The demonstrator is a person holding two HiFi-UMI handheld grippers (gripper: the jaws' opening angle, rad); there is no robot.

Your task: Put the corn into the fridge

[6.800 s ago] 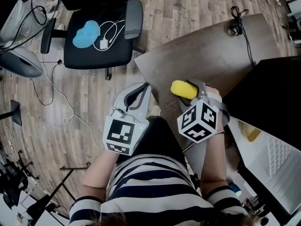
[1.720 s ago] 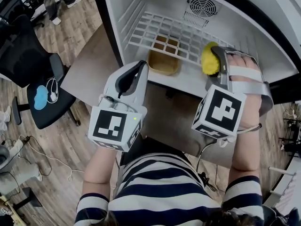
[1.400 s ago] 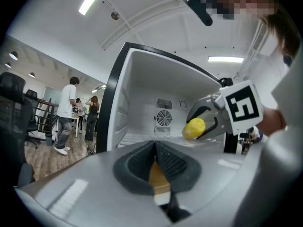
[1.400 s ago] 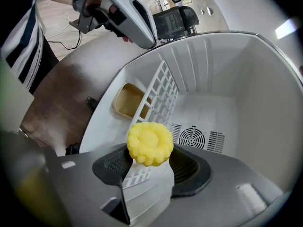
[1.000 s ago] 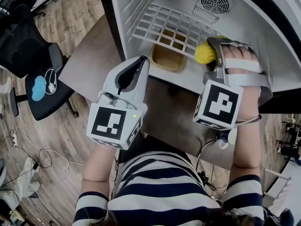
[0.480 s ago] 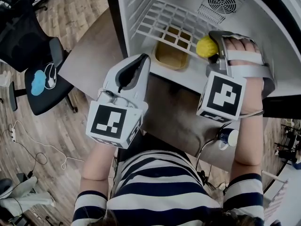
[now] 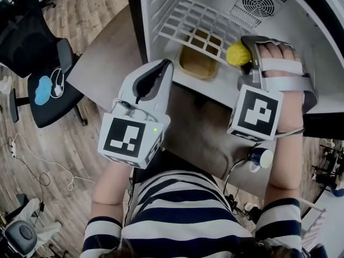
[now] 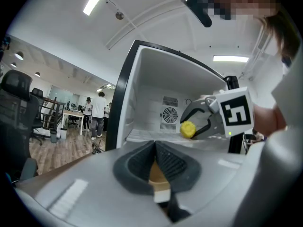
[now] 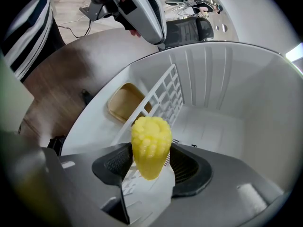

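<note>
A short yellow corn cob (image 7: 236,53) is clamped between the dark pads of my right gripper (image 7: 241,49), which is shut on it. The cob hangs just inside the open white fridge (image 7: 215,90), over the right part of the wire shelf (image 7: 199,23). In the right gripper view the corn (image 9: 150,145) stands upright between the jaws, above the shelf's front edge. My left gripper (image 7: 164,69) is held level at the fridge's front edge, left of the corn, shut with nothing in it. From the left gripper view the corn (image 8: 188,129) shows ahead to the right.
A tan tray (image 7: 198,63) lies in the fridge under the wire shelf. A fan vent (image 7: 257,3) is on the back wall. The fridge stands on a wooden table (image 7: 107,69). A black office chair (image 7: 37,74) is at the left, a small cup (image 7: 262,156) near my right forearm.
The right gripper carried the corn from over the wooden table to the open fridge. Over the last second it has stayed almost in place at the shelf. The left gripper has kept still.
</note>
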